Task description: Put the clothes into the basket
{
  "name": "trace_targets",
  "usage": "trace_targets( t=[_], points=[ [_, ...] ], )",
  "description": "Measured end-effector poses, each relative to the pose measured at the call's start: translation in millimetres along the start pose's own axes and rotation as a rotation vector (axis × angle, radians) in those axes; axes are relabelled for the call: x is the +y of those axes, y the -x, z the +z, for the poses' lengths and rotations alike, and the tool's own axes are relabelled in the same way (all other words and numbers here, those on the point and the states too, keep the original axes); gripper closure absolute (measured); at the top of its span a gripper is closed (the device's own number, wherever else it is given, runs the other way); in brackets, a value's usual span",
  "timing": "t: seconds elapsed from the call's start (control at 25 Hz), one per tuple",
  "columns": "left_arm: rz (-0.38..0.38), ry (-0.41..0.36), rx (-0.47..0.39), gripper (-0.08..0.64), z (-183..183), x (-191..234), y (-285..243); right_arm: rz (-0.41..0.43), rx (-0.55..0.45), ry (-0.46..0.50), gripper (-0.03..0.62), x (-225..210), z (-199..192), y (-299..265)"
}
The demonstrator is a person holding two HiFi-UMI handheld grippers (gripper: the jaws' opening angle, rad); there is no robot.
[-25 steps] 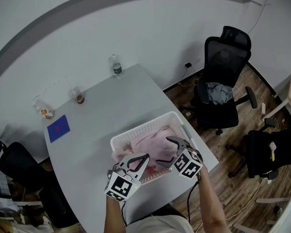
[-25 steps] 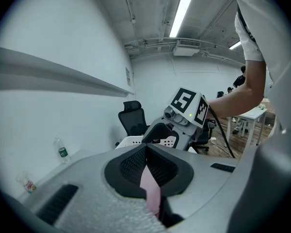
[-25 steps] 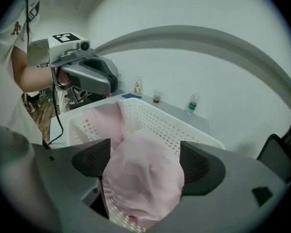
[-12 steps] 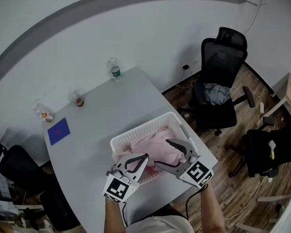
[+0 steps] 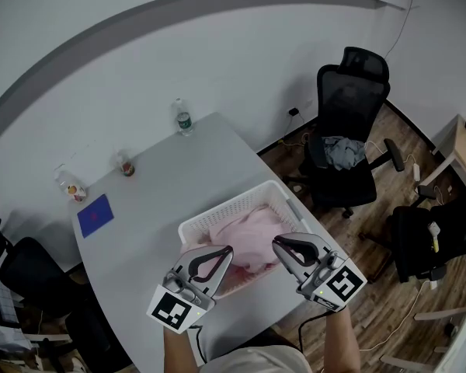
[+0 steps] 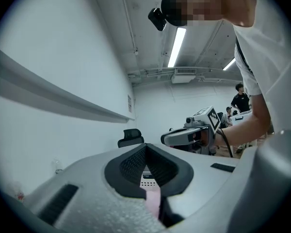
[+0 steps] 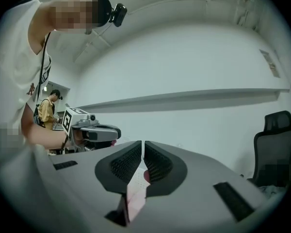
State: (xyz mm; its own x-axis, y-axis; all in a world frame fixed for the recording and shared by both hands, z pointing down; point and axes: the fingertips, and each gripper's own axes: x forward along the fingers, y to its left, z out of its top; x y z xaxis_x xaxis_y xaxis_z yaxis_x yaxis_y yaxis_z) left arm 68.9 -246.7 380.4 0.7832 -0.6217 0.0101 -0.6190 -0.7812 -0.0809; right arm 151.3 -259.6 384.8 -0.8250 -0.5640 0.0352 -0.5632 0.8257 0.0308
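Jaws of the right gripper [image 5: 278,244] have just closed on nothing, and the left gripper [image 5: 227,250] is likewise closed and empty. Both hang level over the near side of the white basket [image 5: 217,217] on the surface [image 5: 163,185]. The pink clothes [image 5: 248,235] lie heaped inside the basket, so the grippers probably sit clear because the drop is done.

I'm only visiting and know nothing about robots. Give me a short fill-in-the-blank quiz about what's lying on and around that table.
1. The crumpled pink garment lies inside the white lattice plastic ____.
2. The crumpled grey cloth lies on the seat of a black office ____.
3. The flat blue square lies on the grey ____.

Missing words: basket; chair; table.
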Motion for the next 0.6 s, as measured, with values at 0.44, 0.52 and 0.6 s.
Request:
trace_targets(
  t=[0.44,0.52,0.6],
  points=[
    [-0.032,0.079,-0.072,0.554,2,-17,28,-0.075,-0.096,-0.08,0.588,17,-3,28],
    [-0.035,0.091,-0.08,0.554,0,-21,32,-0.081,-0.111,-0.096,0.588,21,-4,32],
    [-0.039,0.092,-0.087,0.554,0,-24,34,-0.085,-0.109,-0.097,0.588,25,-5,34]
  ],
)
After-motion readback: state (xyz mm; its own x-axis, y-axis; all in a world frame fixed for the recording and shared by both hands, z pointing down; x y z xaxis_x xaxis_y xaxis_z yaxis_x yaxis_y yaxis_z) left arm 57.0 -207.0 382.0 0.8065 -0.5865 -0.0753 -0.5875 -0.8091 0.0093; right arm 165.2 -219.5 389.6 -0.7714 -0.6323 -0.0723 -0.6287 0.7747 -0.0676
